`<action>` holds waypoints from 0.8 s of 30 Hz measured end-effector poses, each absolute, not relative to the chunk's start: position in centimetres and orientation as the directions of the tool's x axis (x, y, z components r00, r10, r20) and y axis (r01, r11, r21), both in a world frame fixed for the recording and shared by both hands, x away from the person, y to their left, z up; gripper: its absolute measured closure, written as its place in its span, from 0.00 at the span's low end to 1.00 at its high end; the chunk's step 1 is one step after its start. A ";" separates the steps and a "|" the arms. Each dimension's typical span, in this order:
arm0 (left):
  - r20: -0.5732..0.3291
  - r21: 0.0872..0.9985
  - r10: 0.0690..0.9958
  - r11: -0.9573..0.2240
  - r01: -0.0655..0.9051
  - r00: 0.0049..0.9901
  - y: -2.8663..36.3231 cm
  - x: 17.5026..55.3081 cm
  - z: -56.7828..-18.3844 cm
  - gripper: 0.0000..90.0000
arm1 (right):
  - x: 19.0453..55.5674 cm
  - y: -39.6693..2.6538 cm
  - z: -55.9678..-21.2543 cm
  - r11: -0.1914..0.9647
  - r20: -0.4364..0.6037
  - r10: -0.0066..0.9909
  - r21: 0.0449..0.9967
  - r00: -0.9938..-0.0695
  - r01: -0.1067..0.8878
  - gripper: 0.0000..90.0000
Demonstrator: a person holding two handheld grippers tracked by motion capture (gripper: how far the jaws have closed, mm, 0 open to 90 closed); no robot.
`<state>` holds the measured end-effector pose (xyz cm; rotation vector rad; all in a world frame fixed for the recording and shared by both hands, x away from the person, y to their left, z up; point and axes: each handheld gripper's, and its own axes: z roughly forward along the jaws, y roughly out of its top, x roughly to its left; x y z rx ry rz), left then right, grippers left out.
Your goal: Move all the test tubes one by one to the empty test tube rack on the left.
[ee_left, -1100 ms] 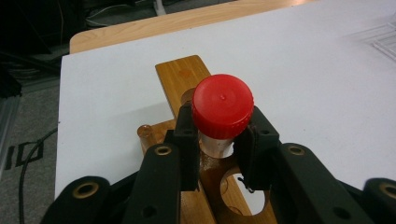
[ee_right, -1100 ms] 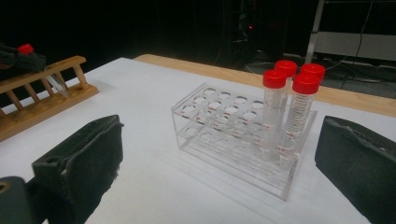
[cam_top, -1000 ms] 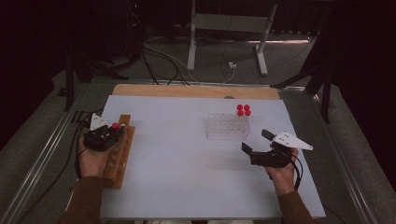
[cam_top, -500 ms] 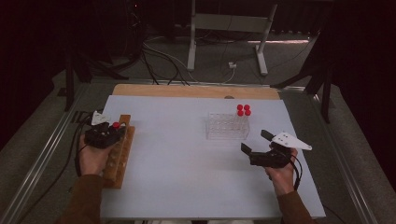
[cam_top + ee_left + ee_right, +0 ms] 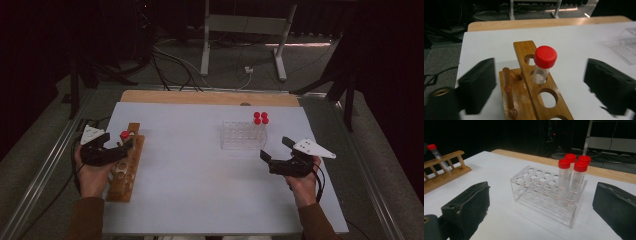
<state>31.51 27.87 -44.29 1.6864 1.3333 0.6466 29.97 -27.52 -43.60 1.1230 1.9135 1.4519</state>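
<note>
Left gripper: jaws spread wide, just opened, nothing pressed between the pads. Positioned over the wooden rack at the left edge of the white surface, slightly nearer the person than a second ago. Red-capped tube released since the earlier frames (formerly clamped between the jaws), now standing slightly tilted in the second hole from the far end of the rack's top bar. Right gripper: jaws apart, holding nothing, unchanged in place near the right edge, aimed at the clear rack.

Lower part of the tube hidden below the top bar; near end of the wooden rack cut off in the left gripper view. Jaw edges blurred there.

Tube: clear plastic body, faint graduation marks, ribbed red screw cap. Four matching capped tubes clustered at one end of the clear rack.
</note>
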 end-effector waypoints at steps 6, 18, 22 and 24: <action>-0.130 0.881 0.946 -0.027 0.473 0.297 27.9 30.3 -44.1 0.02 | 30.5 -27.5 -42.9 0.114 0.078 0.841 0.941 -0.535 0.318 0.01; -0.168 0.911 0.930 0.020 0.413 0.327 27.1 27.9 -44.2 0.01 | 32.9 -27.2 -41.1 0.116 0.055 0.869 0.944 -0.492 0.310 0.01; -0.174 0.917 0.923 0.025 0.398 0.342 26.8 27.4 -44.0 0.01 | 33.6 -27.2 -40.8 0.116 0.049 0.878 0.943 -0.476 0.311 0.02; -0.188 0.923 0.916 0.041 0.382 0.355 26.7 27.1 -43.8 0.01 | 34.1 -27.2 -40.7 0.118 0.046 0.886 0.940 -0.462 0.320 0.04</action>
